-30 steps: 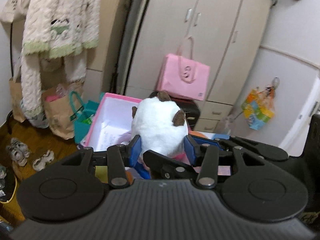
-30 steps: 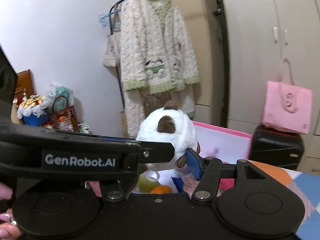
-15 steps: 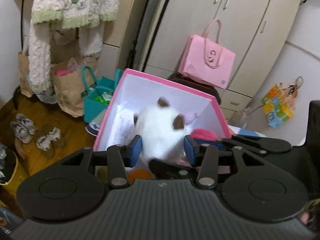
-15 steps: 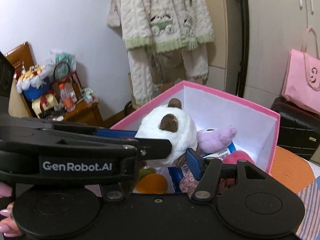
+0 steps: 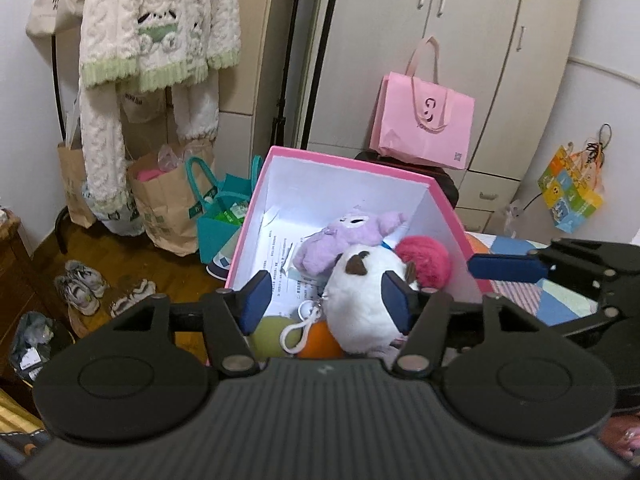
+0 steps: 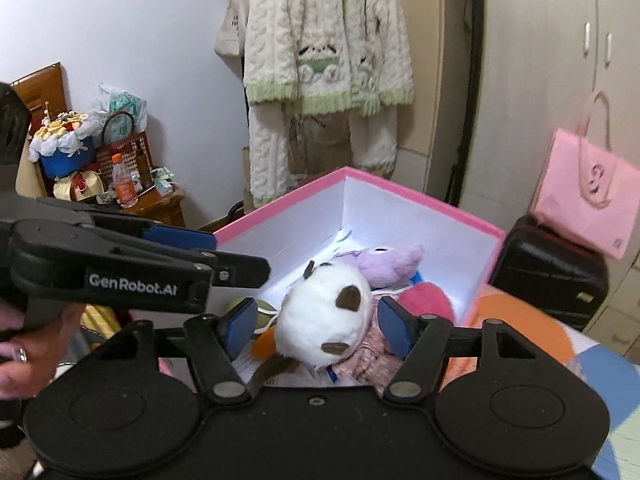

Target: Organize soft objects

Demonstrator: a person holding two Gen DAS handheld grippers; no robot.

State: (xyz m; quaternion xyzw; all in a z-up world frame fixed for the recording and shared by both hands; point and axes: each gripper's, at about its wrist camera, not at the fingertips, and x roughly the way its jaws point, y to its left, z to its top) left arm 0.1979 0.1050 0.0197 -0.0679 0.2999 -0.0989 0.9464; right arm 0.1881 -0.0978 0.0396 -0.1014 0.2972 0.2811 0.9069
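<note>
A white plush with brown ears (image 5: 362, 300) (image 6: 324, 316) lies in the pink box (image 5: 344, 164) (image 6: 420, 200), on top of other toys. A purple plush (image 5: 348, 236) (image 6: 390, 264), a pink fluffy ball (image 5: 426, 258) (image 6: 428, 300), a green ball (image 5: 272, 332) and an orange ball (image 5: 320, 340) lie beside it. My left gripper (image 5: 326, 302) is open, its blue pads either side of the white plush without clamping it. My right gripper (image 6: 316, 326) is open too, its pads apart around the plush.
A cream knitted cardigan (image 5: 160, 24) hangs at the left above paper bags (image 5: 168, 200) and shoes (image 5: 80, 284) on the wooden floor. A pink bag (image 5: 424, 120) sits on a black case (image 6: 548, 268) before the wardrobe. A patchwork bedcover (image 6: 600, 360) lies right of the box.
Both grippers lowered the white plush from above the box into it, then opened. The plush now rests on the other toys, tipped over.
</note>
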